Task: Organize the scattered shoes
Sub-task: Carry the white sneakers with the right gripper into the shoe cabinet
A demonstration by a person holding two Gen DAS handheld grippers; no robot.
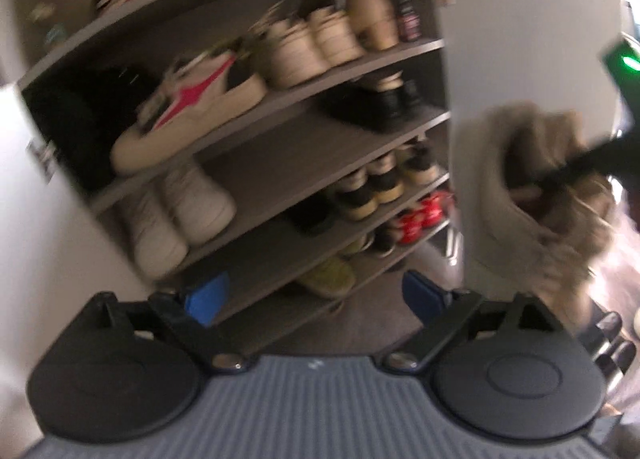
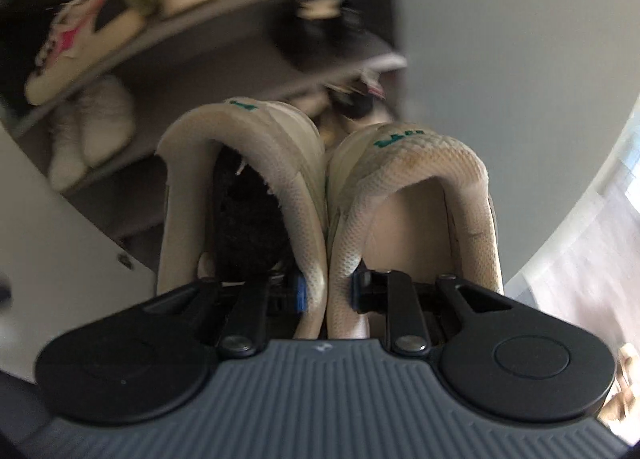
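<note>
Landmark: the shoe cabinet [image 1: 304,155], open, grey laminate shelves, shoes ranked toes-out.

1. Pair of cream sneakers [image 2: 320,195]. Held in front of the cabinet, level with its middle shelves. My right fingers [image 2: 326,291] are closed on the two inner collar walls, pinched together so both shoes travel as one load. Padded collars with a fine scaly mesh lining, teal lettering on the heel tabs, one dark fuzzy insole showing. From the left camera the same pair [image 1: 540,195] shows blurred, to the right of the cabinet's door edge.

2. My left fingers [image 1: 312,295]. Spread wide, nothing between them, blue pads facing the lower shelves; free to steady or clear space, I judge.

3. Bare middle shelf [image 1: 296,155]. Flat, matte, unoccupied on its left and centre; the likeliest slot for item 1.

4. White-and-pink sneaker [image 1: 188,111]. Shelf above the bare one, smooth leather look.

5. White high-tops [image 1: 176,215]. Shelf below, left end, bulky and rounded.
</note>
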